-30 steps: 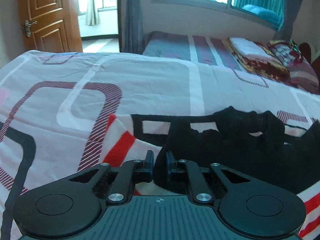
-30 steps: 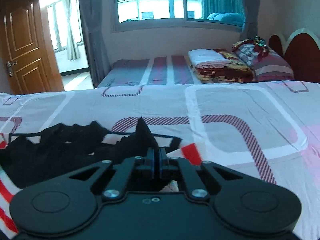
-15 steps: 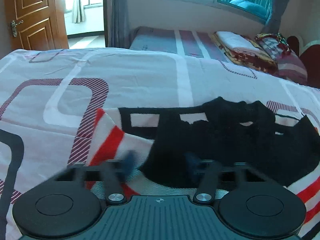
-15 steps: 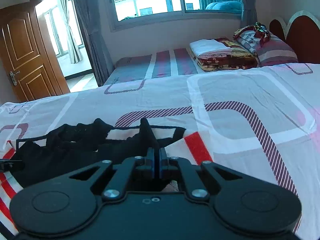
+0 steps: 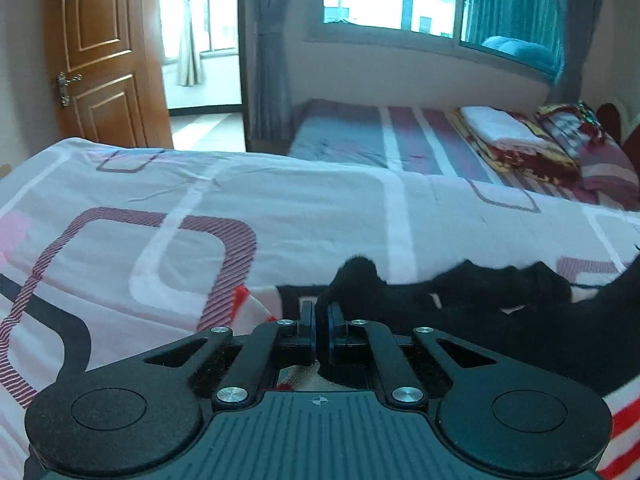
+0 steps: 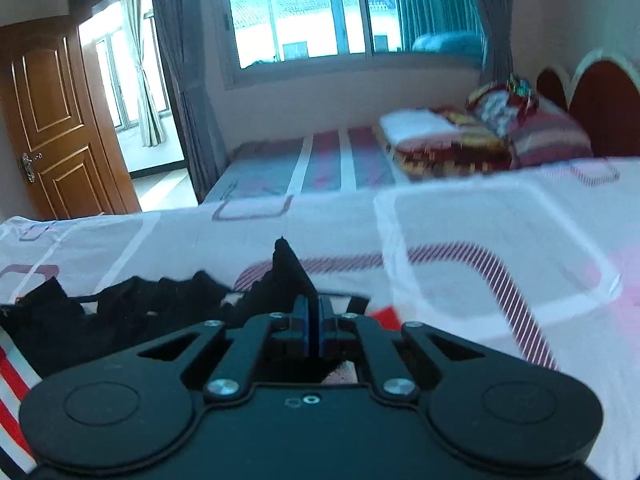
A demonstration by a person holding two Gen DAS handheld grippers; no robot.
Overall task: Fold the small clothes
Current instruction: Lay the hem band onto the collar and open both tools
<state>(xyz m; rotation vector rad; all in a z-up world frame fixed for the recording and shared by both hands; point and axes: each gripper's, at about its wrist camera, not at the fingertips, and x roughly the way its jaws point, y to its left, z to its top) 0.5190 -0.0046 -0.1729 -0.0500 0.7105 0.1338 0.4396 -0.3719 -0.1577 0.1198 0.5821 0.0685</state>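
A bed [image 5: 312, 216] with a pale sheet printed in rounded maroon-striped and white squares fills the lower half of both views. Beyond it stands a second bed [image 5: 384, 140] with a grey, maroon and white striped cover, set under a wide window [image 6: 312, 12] with grey and teal curtains. At its far right end lies a stack of folded blankets [image 5: 516, 144], a white one on top of a red-and-yellow patterned one, next to a patterned pillow [image 6: 536, 128]. A brown panelled wooden door [image 5: 100, 56] stands open on the left, with a bright room behind it.

On the near bed lies a cloth with red, white and black stripes [image 5: 260, 300], and on top of it the task's thing, a small black garment [image 5: 500, 320], crumpled and stretched sideways between the two grippers.

The left gripper [image 5: 322, 312] has just closed, and its blue-padded jaws pinch a bunched end of the black garment, which bulges up just past the tips. The right gripper [image 6: 314, 312] is clamped tight on the other end of the garment [image 6: 160, 304], where a stiff pointed corner of black fabric stands up above the jaws; the rest trails away to the left across the striped cloth [image 6: 12, 372].
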